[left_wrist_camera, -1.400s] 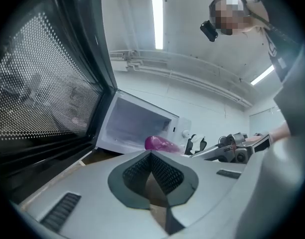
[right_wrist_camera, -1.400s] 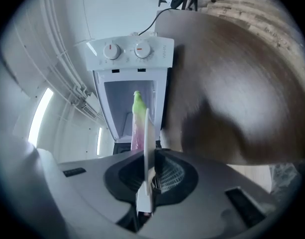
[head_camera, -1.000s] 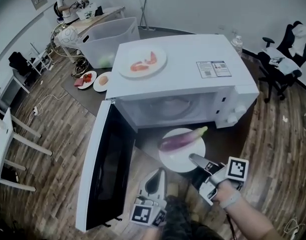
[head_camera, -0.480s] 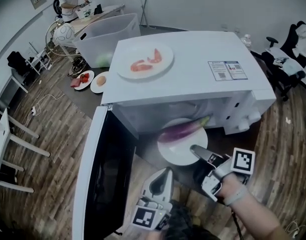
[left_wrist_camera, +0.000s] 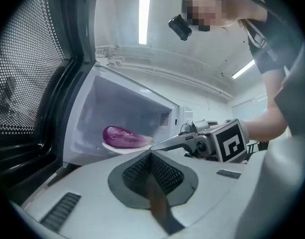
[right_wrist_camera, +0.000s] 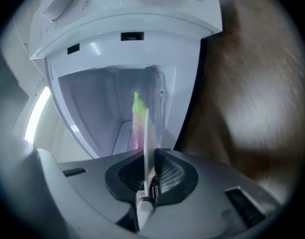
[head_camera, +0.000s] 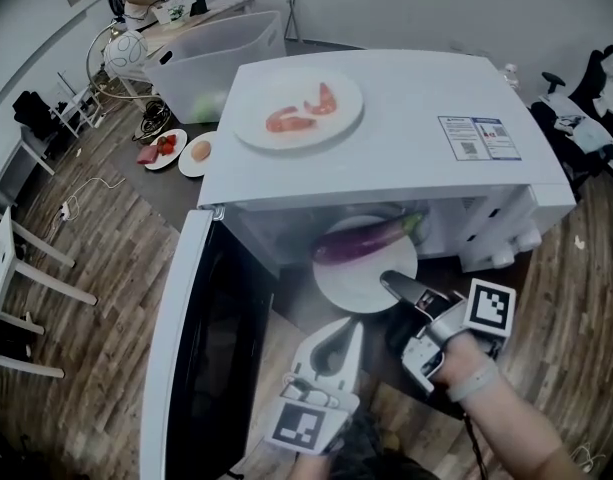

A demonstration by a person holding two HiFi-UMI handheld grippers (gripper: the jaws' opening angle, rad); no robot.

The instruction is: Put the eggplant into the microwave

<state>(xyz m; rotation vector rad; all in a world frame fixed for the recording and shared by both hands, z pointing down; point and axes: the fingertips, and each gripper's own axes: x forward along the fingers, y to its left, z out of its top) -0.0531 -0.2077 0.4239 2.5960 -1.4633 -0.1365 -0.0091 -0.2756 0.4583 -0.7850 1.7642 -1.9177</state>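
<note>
At the mouth of the open microwave, the right gripper is clamped on the rim of a plate bearing the eggplant, partly inside; the left gripper, jaws together, holds nothing.

The microwave stands on the desk with its door swung open to the left, and a plate of food lies on its top, toward the left. A second plate, with the eggplant lying across it, sits in the mouth of the cavity, seemingly partly inside and partly out. The right tool is at its near rim and the left tool is just left of that, before the opening. Behind the microwave to the left stands a bin, with two small plates on the desk in front of it.
</note>
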